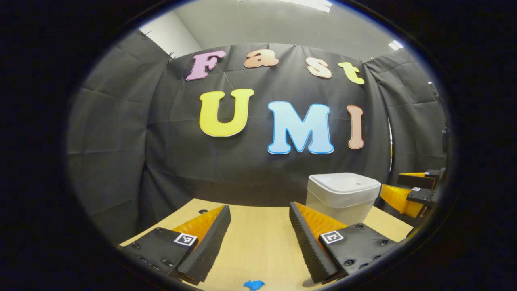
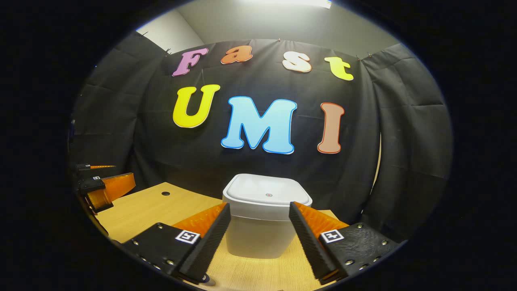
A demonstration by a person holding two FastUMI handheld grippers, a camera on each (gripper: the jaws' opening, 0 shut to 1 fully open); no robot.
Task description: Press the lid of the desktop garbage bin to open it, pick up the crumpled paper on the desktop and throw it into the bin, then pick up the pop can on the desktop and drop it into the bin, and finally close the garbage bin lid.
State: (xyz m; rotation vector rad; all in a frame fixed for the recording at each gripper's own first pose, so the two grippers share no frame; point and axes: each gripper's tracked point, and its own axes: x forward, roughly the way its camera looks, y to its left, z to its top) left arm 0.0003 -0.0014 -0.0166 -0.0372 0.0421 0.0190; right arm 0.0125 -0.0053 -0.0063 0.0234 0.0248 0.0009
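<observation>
- A light wooden desk (image 2: 153, 206) carries the scene; its far edge runs along the black cloth wall, and a small round hole (image 2: 165, 193) sits near its far left corner in the right gripper view.
- A white garbage bin (image 2: 262, 226) stands upright on the desk near the far edge, close to the cloth wall. It is squarish with rounded corners, its long axis vertical, tapering slightly toward its base.
- The bin's lid (image 2: 266, 192) is down and flat, facing up, with a small round button (image 2: 268, 195) near its middle.
- In the right gripper view, the right gripper (image 2: 258, 230) has its two fingers spread wide apart, holding nothing. The bin sits straight ahead, framed between the fingertips, not touching them.
- In the left gripper view, the left gripper (image 1: 260, 238) is also spread apart and holds nothing. The bin (image 1: 343, 198) stands ahead and to the right, just past the right finger.
- Bare desk lies open between the left gripper's fingers, out to the far edge.
- A small blue crumpled scrap (image 1: 254, 285) lies on the desk close beneath the left gripper, at the near edge of its view.
</observation>
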